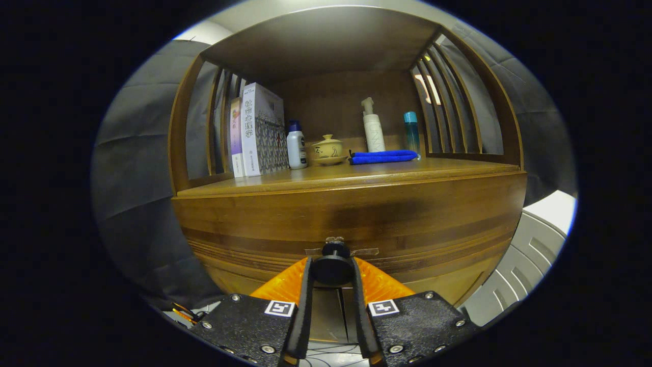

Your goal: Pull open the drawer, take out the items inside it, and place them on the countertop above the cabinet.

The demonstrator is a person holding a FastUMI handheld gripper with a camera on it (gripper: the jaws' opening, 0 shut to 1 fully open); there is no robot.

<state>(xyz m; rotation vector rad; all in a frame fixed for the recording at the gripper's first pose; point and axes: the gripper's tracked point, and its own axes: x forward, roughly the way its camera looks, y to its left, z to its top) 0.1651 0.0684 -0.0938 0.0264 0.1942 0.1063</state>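
Observation:
A wooden cabinet fills the view, with its drawer front (356, 219) facing me below the countertop (351, 176). The drawer's round black knob (332, 267) sits between my two fingers. My gripper (332, 270) is shut on the knob, one pad pressing each side of it. The drawer front looks flush with the cabinet, and what lies inside it is hidden.
On the countertop stand upright books (257, 130) at the left, a white bottle with a blue cap (296, 145), a small yellow lidded pot (327, 149), a folded blue cloth (383, 156), a white pump bottle (373, 127) and a teal bottle (411, 131). Slatted side walls and a shelf above enclose it.

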